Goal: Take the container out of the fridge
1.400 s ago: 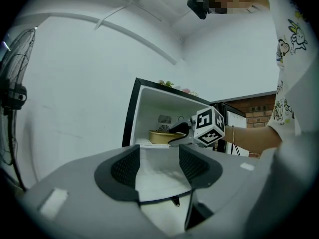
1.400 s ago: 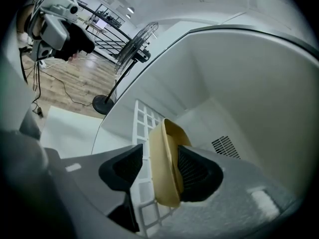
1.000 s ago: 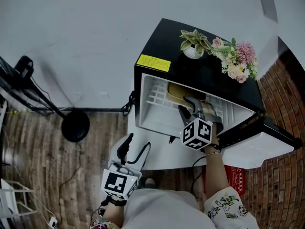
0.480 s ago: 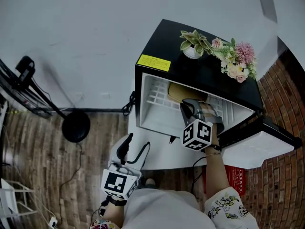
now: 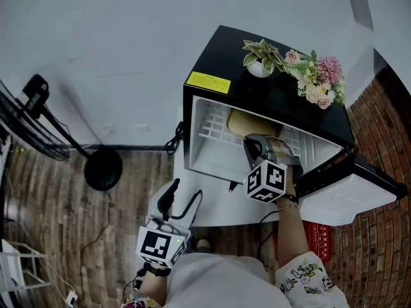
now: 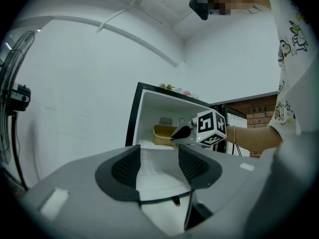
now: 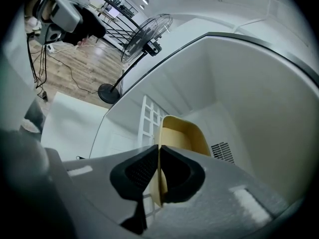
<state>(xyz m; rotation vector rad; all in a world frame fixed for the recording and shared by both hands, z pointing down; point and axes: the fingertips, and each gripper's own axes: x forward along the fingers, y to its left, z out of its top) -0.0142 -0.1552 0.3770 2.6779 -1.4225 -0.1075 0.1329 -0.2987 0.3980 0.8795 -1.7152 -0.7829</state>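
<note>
**Right jaws closing on container in fridge**

Find fridge (image 5: pixel 282 98) open on a white counter (image 5: pixel 209 215), door (image 5: pixel 347 197) swung out to the right. See container (image 7: pixel 182 133), tan and open-topped, on the wire shelf (image 5: pixel 209 130) inside, toward the back wall. Find right gripper (image 7: pixel 159 153) reaching into the cavity, jaws closing on the container's near wall, pads pressed against both faces of it. Find left gripper (image 6: pixel 159 166) low, outside the fridge and well apart from it, jaws apart, nothing between them. Note plant (image 5: pixel 262 58) and flowers (image 5: pixel 318 82) side by side on the fridge top. Note fan (image 5: pixel 103 169) on the wood floor (image 5: pixel 58 223), left of the fridge.
</note>
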